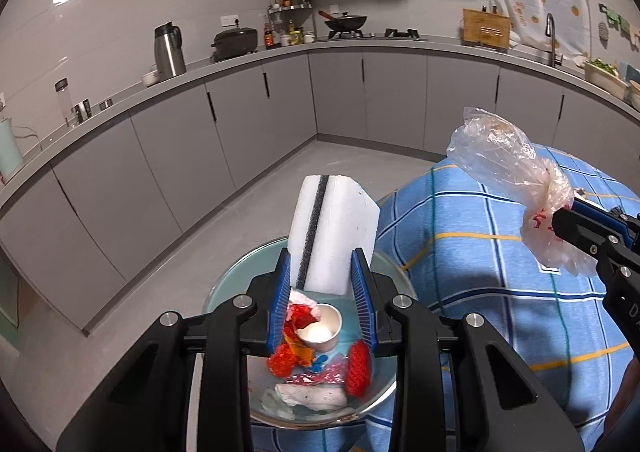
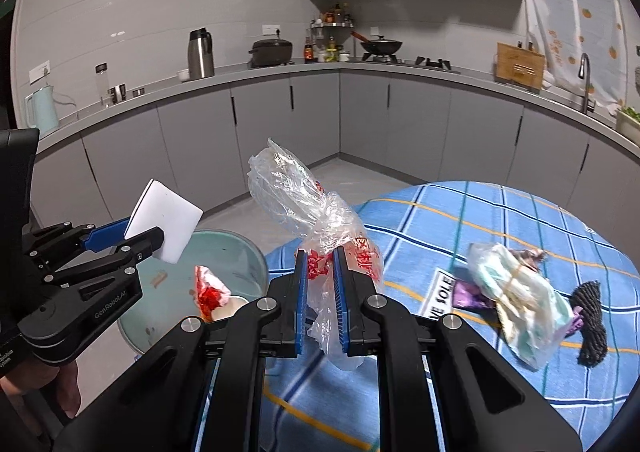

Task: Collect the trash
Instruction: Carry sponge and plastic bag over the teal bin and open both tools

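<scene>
Left wrist view: bin (image 1: 228, 284) with paper cup (image 1: 322, 328), red wrappers (image 1: 358, 368).

Left gripper (image 1: 325, 284): black linkage arms with blue ribbed pads, pointing forward and downward, jaws part-way closed and clamped on the lower end of an upright white foam block (image 1: 334, 230); seen from the right wrist view, it enters from the left edge, with part of the holding hand (image 2: 60, 388) visible beneath its body. Right gripper (image 2: 320, 292): same build, pointing forward and downward, jaws nearly together and pinching the gathered neck of a clear plastic bag (image 2: 308, 207); in the left wrist view it reaches in from the right edge, tips toward the left.
</scene>
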Available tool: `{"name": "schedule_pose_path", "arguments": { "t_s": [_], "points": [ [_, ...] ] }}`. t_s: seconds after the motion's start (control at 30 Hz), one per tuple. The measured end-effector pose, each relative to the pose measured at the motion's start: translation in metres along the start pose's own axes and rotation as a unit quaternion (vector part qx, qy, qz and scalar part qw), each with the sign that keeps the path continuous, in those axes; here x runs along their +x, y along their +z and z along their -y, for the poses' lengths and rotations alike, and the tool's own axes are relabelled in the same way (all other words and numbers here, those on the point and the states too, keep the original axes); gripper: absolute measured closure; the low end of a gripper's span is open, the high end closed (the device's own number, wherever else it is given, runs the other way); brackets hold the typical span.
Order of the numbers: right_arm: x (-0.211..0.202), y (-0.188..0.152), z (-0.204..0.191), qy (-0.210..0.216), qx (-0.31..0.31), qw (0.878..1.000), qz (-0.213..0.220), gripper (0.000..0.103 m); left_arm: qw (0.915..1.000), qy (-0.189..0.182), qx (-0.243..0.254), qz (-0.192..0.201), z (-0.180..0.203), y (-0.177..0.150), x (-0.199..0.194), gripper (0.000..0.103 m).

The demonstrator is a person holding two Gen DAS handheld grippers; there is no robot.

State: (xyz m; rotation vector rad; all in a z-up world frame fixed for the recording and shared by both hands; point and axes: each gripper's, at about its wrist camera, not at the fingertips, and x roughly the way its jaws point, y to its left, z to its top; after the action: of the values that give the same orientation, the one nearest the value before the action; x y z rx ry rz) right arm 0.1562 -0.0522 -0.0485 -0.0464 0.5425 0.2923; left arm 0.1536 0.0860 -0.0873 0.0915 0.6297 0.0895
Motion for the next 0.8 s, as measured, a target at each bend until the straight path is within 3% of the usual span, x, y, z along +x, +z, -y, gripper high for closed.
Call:
{"name": "schedule_pose_path", "arguments": {
  "t_s": [0.8],
  "points": [
    [0.03, 0.01, -0.045, 0.054, -0.028, 0.998, -0.016, 0.09, 0.9985, 0.04, -0.033, -0.02, -0.048, -0.013, 0.016, 0.072]
  ]
}}
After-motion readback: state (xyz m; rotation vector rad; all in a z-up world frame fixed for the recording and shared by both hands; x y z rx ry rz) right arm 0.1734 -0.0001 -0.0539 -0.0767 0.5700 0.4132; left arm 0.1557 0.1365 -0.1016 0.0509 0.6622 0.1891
